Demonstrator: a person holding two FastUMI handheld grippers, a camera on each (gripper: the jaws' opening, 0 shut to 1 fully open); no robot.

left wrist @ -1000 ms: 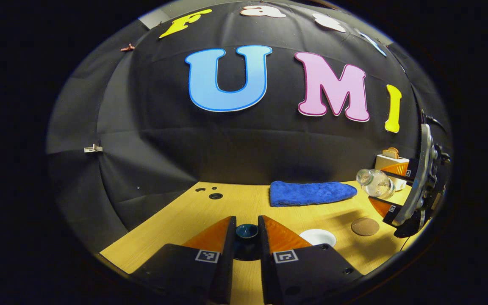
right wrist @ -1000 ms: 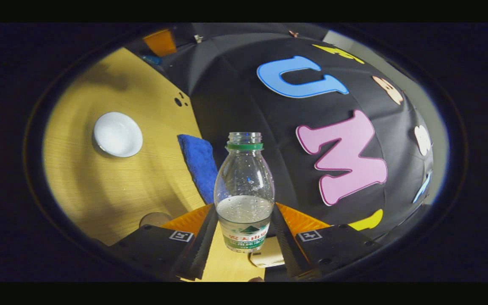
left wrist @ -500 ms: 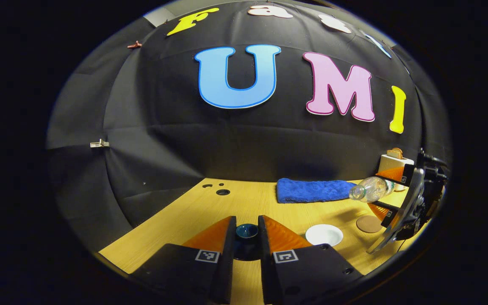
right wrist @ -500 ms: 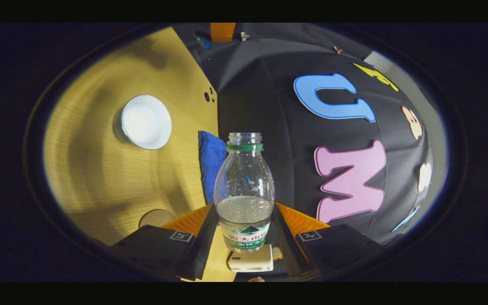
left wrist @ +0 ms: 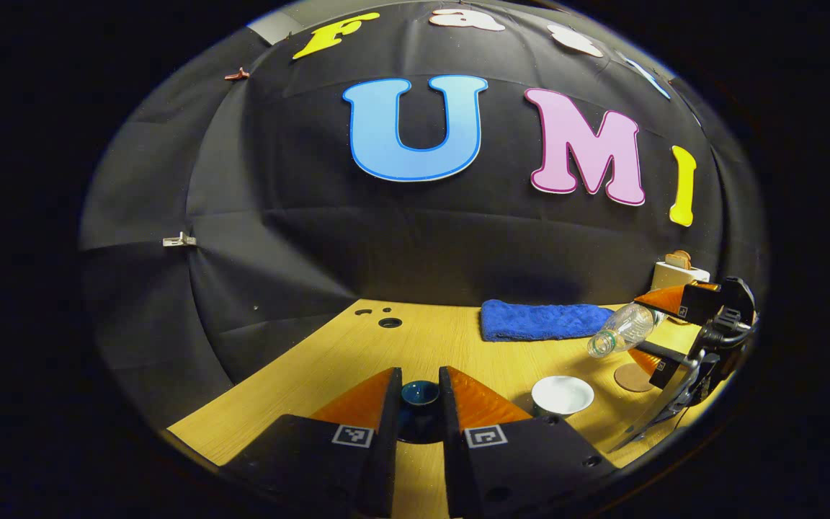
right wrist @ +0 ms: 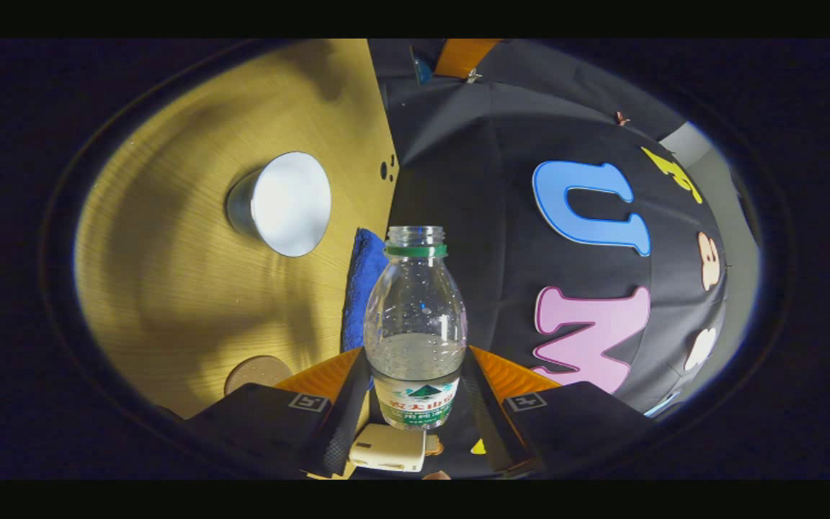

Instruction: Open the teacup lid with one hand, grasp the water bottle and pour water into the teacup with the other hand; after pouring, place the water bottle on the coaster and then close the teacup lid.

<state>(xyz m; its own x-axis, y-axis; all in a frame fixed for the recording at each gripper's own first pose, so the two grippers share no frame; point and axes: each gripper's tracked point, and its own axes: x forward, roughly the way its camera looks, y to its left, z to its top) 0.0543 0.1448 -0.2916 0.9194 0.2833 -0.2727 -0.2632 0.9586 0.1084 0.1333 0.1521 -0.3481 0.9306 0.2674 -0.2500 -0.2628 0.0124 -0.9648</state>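
Left gripper view has my left tongs [left wrist: 419,404] clamped on the dark lid [left wrist: 419,393], held up off the worktop [left wrist: 357,353], so the cup [left wrist: 563,395] stands open to the right. Farther right I see my right tongs [left wrist: 649,331] with the bottle [left wrist: 620,330] tipped, its mouth pointing down toward the cup but short of the rim, as far as I can judge. In the right gripper view those tongs [right wrist: 415,389] are clamped on the bottle [right wrist: 416,324], which has no cap and holds some water; the cup [right wrist: 282,203] looks white inside and I can't tell whether any water is in it. No stream is visible. The coaster [right wrist: 256,373] lies bare near the cup. I reckon lid-off and bottle-grasp are done and the pour is just starting; setting the bottle on the coaster and closing the lid remain. A blue cloth [left wrist: 541,320] lies by the wall.
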